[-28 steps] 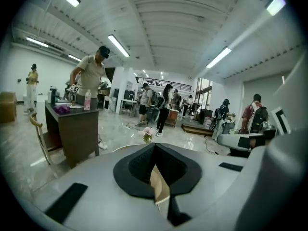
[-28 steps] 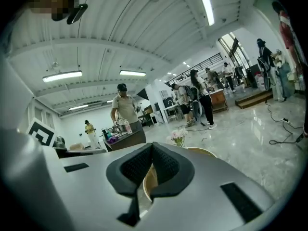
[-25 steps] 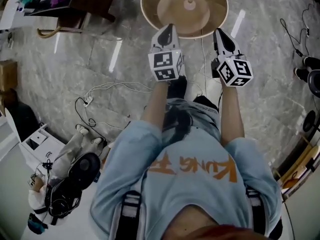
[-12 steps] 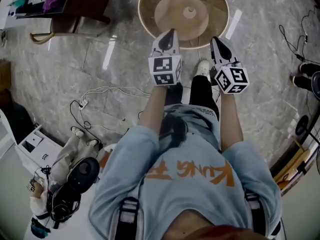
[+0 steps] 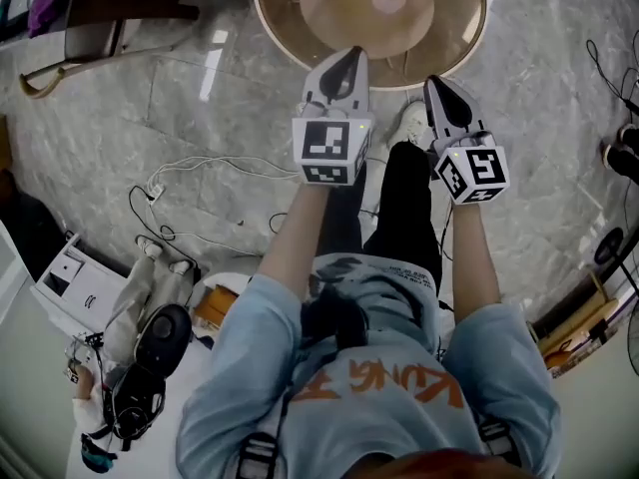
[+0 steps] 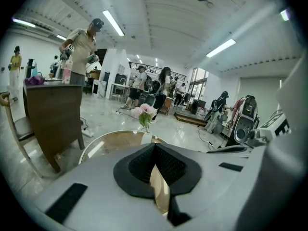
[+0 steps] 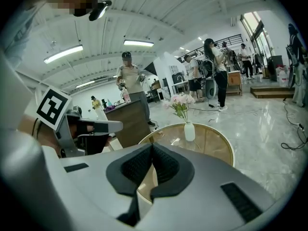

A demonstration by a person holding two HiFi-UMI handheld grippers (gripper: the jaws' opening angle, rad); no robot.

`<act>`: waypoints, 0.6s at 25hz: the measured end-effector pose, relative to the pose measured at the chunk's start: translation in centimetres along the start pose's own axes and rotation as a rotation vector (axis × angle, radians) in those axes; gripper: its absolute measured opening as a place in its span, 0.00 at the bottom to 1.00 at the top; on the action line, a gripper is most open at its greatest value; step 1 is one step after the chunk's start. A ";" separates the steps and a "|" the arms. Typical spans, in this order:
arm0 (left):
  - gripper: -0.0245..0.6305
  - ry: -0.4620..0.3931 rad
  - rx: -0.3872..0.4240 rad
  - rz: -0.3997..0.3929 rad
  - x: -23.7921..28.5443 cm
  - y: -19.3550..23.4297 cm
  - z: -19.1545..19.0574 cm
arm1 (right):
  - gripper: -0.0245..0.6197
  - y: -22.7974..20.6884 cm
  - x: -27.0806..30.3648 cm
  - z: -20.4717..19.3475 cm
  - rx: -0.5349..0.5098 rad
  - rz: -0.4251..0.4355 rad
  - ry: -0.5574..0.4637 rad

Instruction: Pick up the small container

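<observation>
Left tool (image 5: pixel 343 63) and right tool (image 5: pixel 440 90) are both closed and empty, well apart from the small white vase (image 7: pixel 189 131) at frame centre, near the far rim of the round worktop (image 7: pixel 216 148); best to open one early and grip below the flowers (image 7: pixel 180 102).

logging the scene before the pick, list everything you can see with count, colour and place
round table: one, tan, on the floor ahead of both grippers
vase: one, white with pink flowers, on the table
counter: one, dark brown, left of the table
cable: one, white, on the floor at left
person: one, pale shirt, behind the counter
left gripper: one, grey, shut, empty
right gripper: one, grey, shut, empty
</observation>
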State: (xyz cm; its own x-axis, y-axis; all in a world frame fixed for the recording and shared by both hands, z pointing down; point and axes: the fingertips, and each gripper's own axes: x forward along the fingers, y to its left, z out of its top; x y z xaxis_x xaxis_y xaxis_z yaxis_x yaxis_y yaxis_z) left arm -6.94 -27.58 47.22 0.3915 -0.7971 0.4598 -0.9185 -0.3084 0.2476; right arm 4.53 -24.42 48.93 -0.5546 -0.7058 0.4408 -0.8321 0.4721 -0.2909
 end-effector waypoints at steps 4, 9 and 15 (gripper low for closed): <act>0.07 0.030 0.013 -0.014 2.4 1.6 -3.3 | 0.06 -0.5 2.6 -3.4 0.012 -0.004 0.011; 0.07 0.061 0.025 -0.028 4.9 3.1 -7.7 | 0.06 -1.1 5.8 -7.4 -0.015 0.006 0.032; 0.07 0.099 0.034 -0.029 7.1 4.5 -11.1 | 0.08 -2.7 9.5 -10.8 -0.042 0.003 0.055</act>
State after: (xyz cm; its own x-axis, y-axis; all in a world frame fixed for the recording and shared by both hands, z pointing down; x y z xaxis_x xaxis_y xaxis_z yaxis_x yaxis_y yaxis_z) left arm -7.68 -28.85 61.02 0.4204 -0.7328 0.5351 -0.9072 -0.3496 0.2340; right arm 1.55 -26.70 63.06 -0.5549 -0.6749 0.4865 -0.8291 0.4965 -0.2569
